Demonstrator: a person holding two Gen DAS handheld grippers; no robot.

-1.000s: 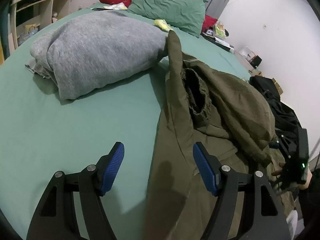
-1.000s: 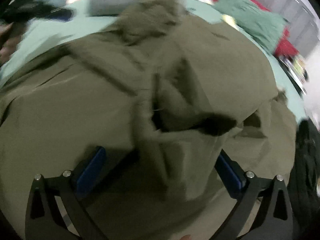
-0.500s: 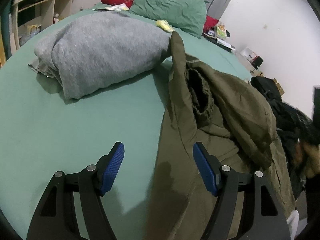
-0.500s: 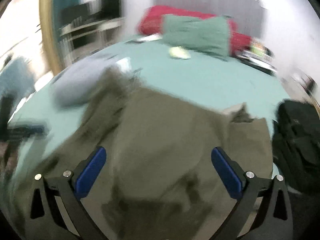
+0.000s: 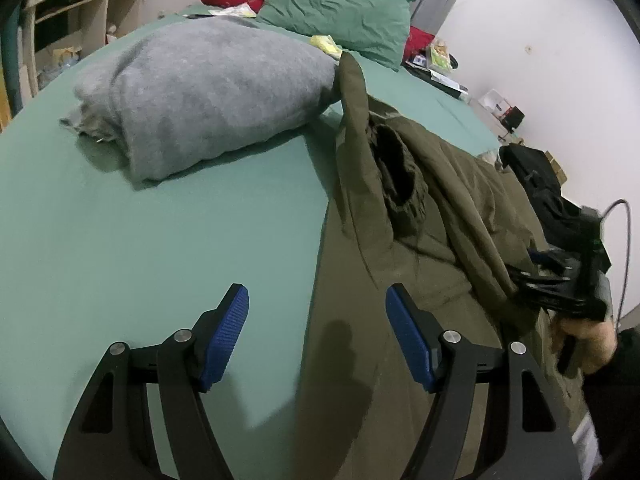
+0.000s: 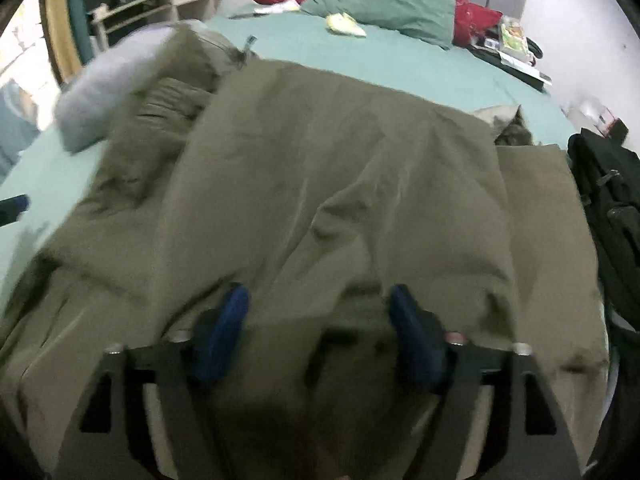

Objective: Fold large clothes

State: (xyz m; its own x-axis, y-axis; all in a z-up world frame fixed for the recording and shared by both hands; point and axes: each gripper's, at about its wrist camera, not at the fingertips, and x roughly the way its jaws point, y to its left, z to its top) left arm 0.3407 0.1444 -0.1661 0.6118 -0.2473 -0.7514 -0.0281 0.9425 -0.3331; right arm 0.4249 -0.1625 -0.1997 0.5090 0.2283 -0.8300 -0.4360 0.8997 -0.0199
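olive jacket (image 6: 340,184) lies spread on the green bed (image 5: 160,240); right gripper (image 6: 320,320) jaws closing over its near fold, no grip yet; left gripper (image 5: 316,336) wide open, empty: pinch the hem edge squarely, both layers

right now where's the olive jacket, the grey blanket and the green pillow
olive jacket (image 6: 340,168), right wrist view, on its broad folded-over panel
grey blanket (image 5: 208,92), left wrist view, on the top of the bundle
green pillow (image 5: 340,12), left wrist view, on its middle
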